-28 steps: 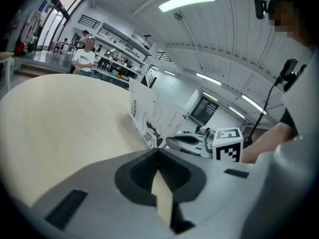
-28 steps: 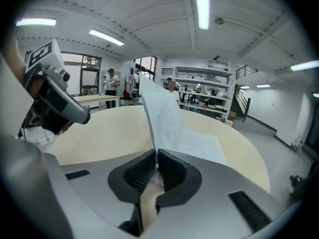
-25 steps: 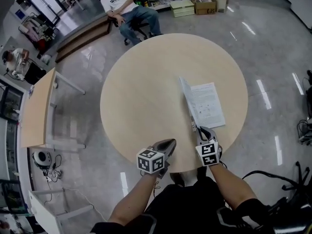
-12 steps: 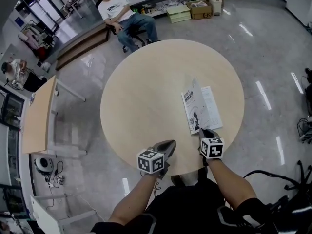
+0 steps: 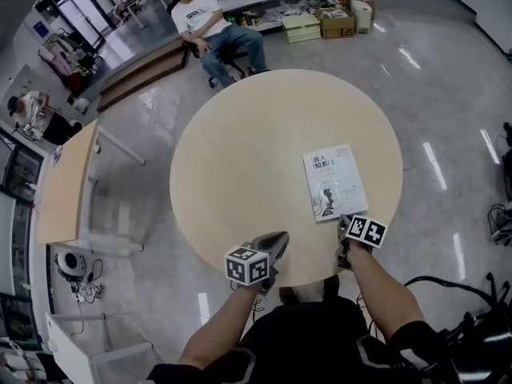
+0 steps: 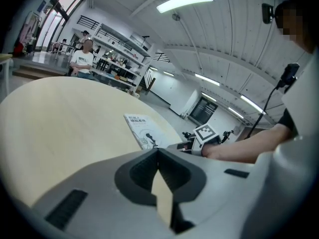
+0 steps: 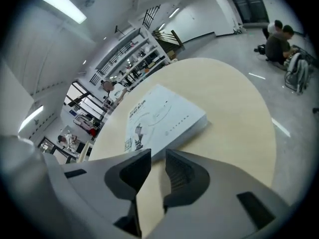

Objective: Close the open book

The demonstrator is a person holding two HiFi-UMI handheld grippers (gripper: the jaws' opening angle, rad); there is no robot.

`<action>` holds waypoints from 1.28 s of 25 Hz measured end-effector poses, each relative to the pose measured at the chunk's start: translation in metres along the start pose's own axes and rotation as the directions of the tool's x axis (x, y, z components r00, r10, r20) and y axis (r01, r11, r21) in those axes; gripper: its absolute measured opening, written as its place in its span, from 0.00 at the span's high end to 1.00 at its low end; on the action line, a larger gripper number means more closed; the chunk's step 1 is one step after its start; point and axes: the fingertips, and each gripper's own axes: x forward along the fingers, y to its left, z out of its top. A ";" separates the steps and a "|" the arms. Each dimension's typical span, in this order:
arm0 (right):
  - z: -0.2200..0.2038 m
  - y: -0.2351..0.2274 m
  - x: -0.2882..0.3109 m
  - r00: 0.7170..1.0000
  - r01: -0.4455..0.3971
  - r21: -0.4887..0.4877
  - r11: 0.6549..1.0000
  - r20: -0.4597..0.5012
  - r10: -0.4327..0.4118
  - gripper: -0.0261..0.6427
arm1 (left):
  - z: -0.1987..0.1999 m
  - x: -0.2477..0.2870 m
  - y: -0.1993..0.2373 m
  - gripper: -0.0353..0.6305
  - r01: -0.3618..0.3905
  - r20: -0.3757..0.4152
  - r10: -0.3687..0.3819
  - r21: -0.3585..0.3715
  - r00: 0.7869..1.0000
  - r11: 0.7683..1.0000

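Note:
The book (image 5: 334, 181) lies closed and flat, front cover up, on the right part of the round wooden table (image 5: 240, 150). My right gripper (image 5: 342, 224) sits just off the book's near edge. Its jaws have just been opening and stand a little apart with nothing between them. In the right gripper view the book (image 7: 162, 118) lies just beyond the tips of the right gripper (image 7: 158, 153). My left gripper (image 5: 276, 238) rests shut at the table's near edge, well left of the book. The left gripper view shows the book (image 6: 144, 132) ahead of the left gripper (image 6: 158, 151), with the right gripper (image 6: 192, 144) beside it.
A person sits on a chair (image 5: 210, 18) beyond the table's far edge. A long wooden table (image 5: 64, 182) stands to the left across the glossy floor. Cardboard boxes (image 5: 336, 10) and shelves line the far wall.
The book's cover has dropped from standing upright to lying flat, so the book is closed. My right gripper has let go, rolled and drawn back toward me. The left gripper has not moved.

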 end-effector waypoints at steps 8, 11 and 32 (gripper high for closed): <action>0.036 0.019 -0.058 0.986 -0.033 -0.154 0.987 0.156 0.057 0.86 | 0.019 -0.034 0.007 0.95 0.024 0.143 -0.022 -0.008 0.989 1.000; 0.056 0.065 -0.107 0.954 -0.120 -0.350 0.929 0.219 0.206 0.96 | 0.028 -0.053 0.001 0.95 0.069 0.195 -0.078 0.051 0.978 0.996; -0.022 0.090 -0.386 0.820 -0.222 -0.820 0.527 0.135 0.557 0.96 | -0.006 -0.178 -0.241 0.95 -0.047 0.499 -0.038 0.156 0.866 0.987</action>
